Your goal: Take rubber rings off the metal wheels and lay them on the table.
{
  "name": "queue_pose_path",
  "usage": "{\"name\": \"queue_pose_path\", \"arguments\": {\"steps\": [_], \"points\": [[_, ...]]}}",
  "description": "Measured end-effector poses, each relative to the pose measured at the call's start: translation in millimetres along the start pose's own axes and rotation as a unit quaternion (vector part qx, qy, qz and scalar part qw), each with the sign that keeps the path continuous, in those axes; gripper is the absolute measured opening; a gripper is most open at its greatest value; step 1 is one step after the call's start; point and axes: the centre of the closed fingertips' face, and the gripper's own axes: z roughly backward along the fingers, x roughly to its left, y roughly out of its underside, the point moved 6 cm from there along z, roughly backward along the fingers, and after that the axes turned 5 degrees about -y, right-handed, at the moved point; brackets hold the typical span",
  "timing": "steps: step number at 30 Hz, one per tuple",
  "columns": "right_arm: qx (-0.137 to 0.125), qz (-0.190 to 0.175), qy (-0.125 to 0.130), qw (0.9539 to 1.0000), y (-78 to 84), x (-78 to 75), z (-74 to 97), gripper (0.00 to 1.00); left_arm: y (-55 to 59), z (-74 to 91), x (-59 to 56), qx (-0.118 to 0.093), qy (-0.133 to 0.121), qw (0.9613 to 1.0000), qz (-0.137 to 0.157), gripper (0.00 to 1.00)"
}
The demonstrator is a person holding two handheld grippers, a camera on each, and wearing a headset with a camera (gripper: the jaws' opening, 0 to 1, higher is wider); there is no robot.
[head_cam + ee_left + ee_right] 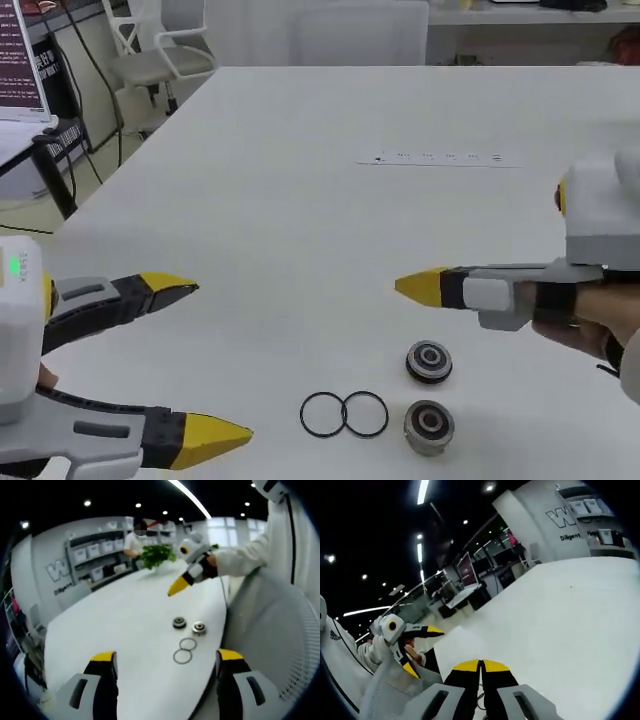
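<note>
My right gripper (420,288), closed and empty, hangs near two wheels (429,362).
Two rings (344,414) lie beside the wheels, so little looks left; my left gripper (218,362) stands open.

On the white wall (540,530) in the right gripper view, we read a large "W" that opens a bigger word cut off at the edge. Under it is a smaller line beginning "Diligent". In the left gripper view, we find a big "W" on the wall again, but the small lettering below it is too blurred to read. In the head view, a printed strip (440,157) lies on the tabletop (300,220), with marks too small to read. The screen (20,60) at far left carries lines of text we cannot make out.
</note>
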Motion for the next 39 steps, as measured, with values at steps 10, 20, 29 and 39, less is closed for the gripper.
{"name": "queue_pose_path", "arguments": {"steps": [10,20,29,39], "points": [[-0.062,-0.02,0.023,0.9976,-7.1,-18.9,19.2,0.22,-47.4,-11.2,2.1,-0.018,0.028,0.9987,-0.039,0.83],[-0.105,0.018,0.075,0.9914,-6.7,-42.9,30.7,0.49,-96.6,-34.5,11.4,-0.061,0.061,0.992,-0.093,0.79],[-0.106,0.05,0.102,0.9879,-4.0,-55.2,33.4,0.61,-115.3,-65.8,17.3,-0.075,0.093,0.986,-0.116,0.74],[-0.046,0.078,0.126,0.9878,20.2,-67.0,42.0,0.52,-125.7,-117.8,14.1,-0.098,0.128,0.9797,-0.119,0.69]]}}
